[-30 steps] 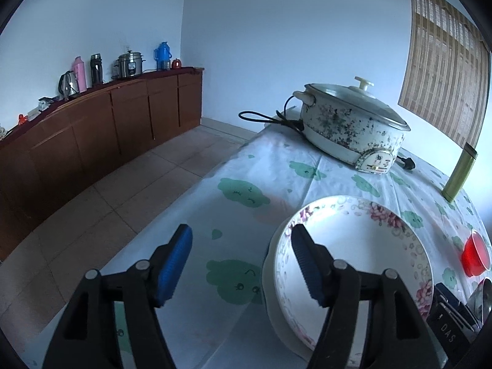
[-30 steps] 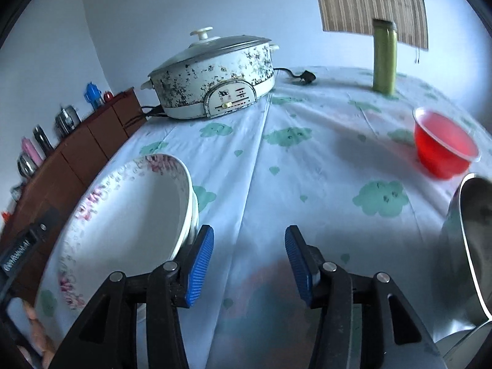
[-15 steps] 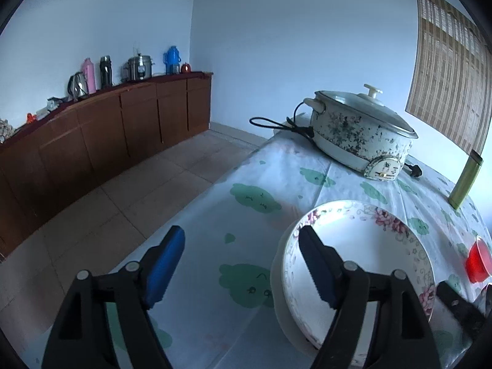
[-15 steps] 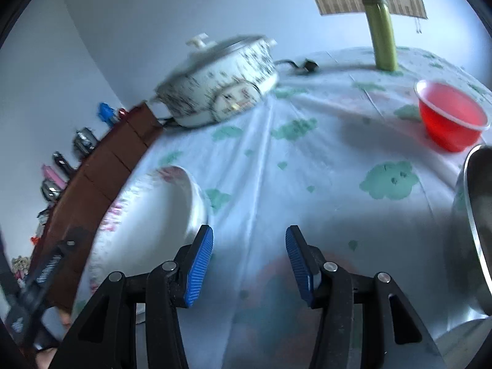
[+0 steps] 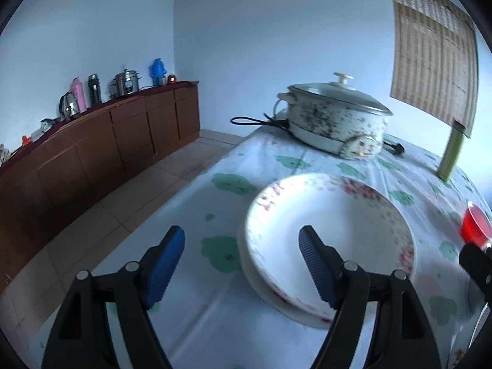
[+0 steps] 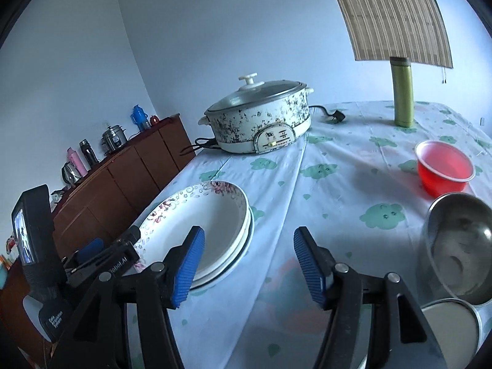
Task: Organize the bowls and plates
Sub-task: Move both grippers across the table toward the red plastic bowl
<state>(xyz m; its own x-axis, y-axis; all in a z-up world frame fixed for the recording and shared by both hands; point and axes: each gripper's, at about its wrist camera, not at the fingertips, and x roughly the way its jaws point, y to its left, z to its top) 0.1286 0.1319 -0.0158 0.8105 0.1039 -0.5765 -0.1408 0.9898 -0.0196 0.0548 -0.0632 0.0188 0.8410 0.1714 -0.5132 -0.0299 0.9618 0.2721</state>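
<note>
A floral-rimmed white plate (image 5: 332,224) lies stacked on a plain white plate on the table; the stack also shows in the right wrist view (image 6: 212,215). My left gripper (image 5: 243,264) is open and empty, above the stack's near left edge. My right gripper (image 6: 247,264) is open and empty over bare cloth, just right of the stack. A red plastic bowl (image 6: 444,170) stands at the right, also seen in the left wrist view (image 5: 475,224). A steel bowl (image 6: 458,246) leans tilted at the near right, above a white-lined steel dish (image 6: 450,326).
A speckled electric pot (image 6: 261,123) with lid and cord stands at the far side of the table (image 6: 338,184), also seen in the left wrist view (image 5: 335,120). A green bottle (image 6: 402,92) stands far right. A wooden sideboard (image 5: 92,153) lines the left wall across tiled floor.
Both grippers have pulled back and risen from the plate stack, staying open. The right wrist view now takes in the left gripper at its lower left.
</note>
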